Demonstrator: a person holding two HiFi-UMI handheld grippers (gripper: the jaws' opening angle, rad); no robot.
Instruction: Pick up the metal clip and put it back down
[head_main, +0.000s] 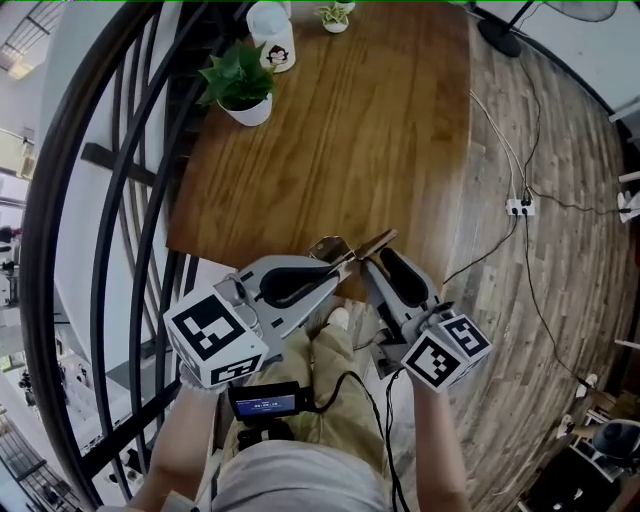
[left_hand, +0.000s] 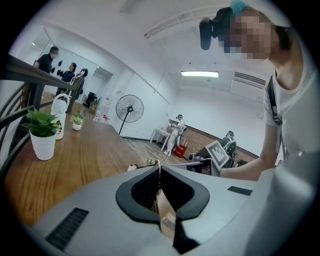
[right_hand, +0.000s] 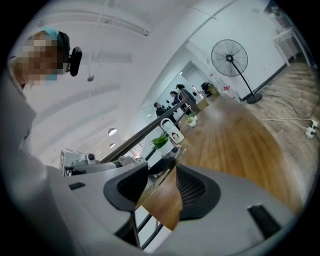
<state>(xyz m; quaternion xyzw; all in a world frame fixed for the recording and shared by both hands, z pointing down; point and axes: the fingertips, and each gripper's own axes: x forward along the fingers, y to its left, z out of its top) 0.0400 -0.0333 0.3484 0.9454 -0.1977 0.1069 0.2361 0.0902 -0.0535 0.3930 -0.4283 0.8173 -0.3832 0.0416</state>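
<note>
The metal clip (head_main: 350, 246) hung off the table (head_main: 340, 140), just above the middle of its near edge, between the tips of the two grippers. The left gripper (head_main: 338, 264) reached in from the near left, and its jaws were closed on the clip. In the left gripper view, the two jaws of the left gripper (left_hand: 159, 169) met on a thin metal edge, with the rest of the clip (left_hand: 149, 162) sticking out just past the tips.

The right gripper (head_main: 371, 262) came in from the near right, its tips just beside those of the left one. In the right gripper view, the jaws of the right gripper (right_hand: 162, 172) stood apart, and the wood of the table (right_hand: 235, 140) showed through the gap. A shiny arm of the clip (right_hand: 170, 159) ran along the inner side of one jaw, but the pads did not clamp it.

A potted plant (head_main: 240, 85) in a white pot stood near the far left corner of the table. A white jug (head_main: 272, 35) with a cartoon figure stood just beyond it at the far edge, and a smaller potted plant (head_main: 335, 15) stood further right along that edge. A dark railing (head_main: 120, 200) ran along the table's left side. A power strip (head_main: 519, 207) lay on the wooden floor (head_main: 560, 300), well apart from the table's right edge.
</note>
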